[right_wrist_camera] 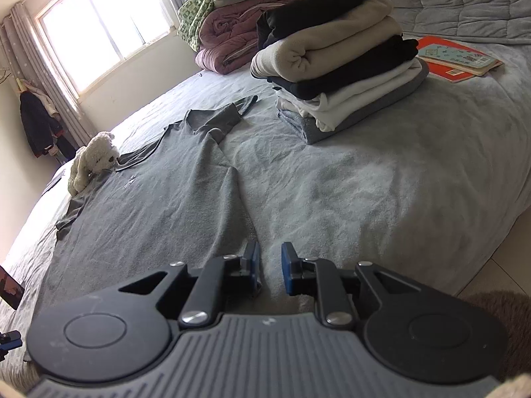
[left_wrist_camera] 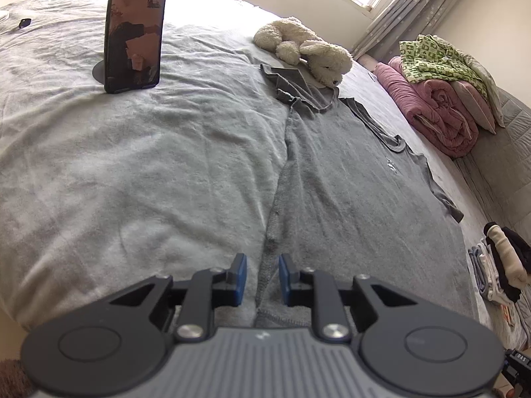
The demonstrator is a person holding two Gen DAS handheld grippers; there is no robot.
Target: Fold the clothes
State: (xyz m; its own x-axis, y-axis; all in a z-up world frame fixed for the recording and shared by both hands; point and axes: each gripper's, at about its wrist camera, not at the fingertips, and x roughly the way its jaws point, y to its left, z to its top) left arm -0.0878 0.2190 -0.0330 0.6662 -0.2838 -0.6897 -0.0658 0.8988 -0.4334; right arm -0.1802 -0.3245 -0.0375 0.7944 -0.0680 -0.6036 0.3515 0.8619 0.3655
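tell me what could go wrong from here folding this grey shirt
1. The plush dog lies on the grey shirt's far end, so lifting or folding may drag or tip it.
2. Both claws are open at the near hem, left claw and right claw; closing may pinch the bed cover too.
3. The upright phone could topple if the cover gets tugged.

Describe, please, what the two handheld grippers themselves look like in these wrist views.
The left gripper and the right gripper look alike: a grey ribbed body at the bottom of each view, flanked by two round black discs, with black linkage arms joined by silver screws. Each ends in two short fingers faced with blue pads. No cables, sleeves or hands are visible.
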